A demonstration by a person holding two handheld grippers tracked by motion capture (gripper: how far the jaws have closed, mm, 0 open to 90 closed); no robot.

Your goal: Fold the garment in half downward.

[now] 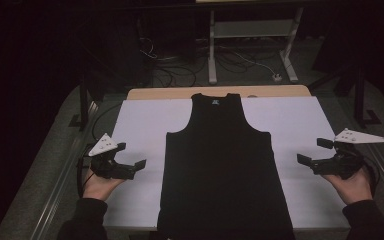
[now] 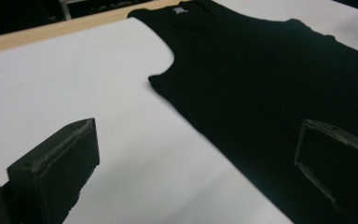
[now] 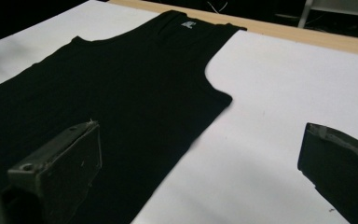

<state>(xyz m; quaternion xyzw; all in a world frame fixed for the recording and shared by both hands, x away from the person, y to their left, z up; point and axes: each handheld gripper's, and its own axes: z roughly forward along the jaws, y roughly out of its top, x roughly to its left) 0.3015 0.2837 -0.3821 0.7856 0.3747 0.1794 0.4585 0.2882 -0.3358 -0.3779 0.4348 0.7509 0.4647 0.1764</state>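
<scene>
- Black tank top (image 1: 223,165), in the high view, lies spread flat down the middle of a white sheet (image 1: 145,117) that covers the table (image 1: 180,92), neck toward the far edge and hem hanging over the near edge.
- Same view: the left gripper (image 1: 130,159) hovers over bare sheet just beside the top's left side seam, jaws spread and pointing toward the cloth, apart from it. The person's left hand (image 1: 99,186) holds it from below.
- Same view: the right gripper (image 1: 312,151) sits over bare sheet near the top's right side seam, jaws also spread and aimed inward, holding nothing. The right hand (image 1: 352,186) grips it near the table's right edge. The garment lies between the two grippers.
- Left gripper view: the two black jaws rise well apart with nothing between them. The tank top (image 2: 279,88) fills the right half; one jaw stands over white sheet (image 2: 65,79), the other over the dark cloth. The armhole curve and a small neck label (image 2: 182,10) lie farther off, by the wooden table edge (image 2: 51,32).
- Right gripper view: the jaws are again wide apart and empty. The tank top (image 3: 121,98) lies to the left, under one jaw, while the other jaw is over white sheet (image 3: 284,93). The side seam runs diagonally between them, and the neck label (image 3: 187,23) shows at the far end.
</scene>
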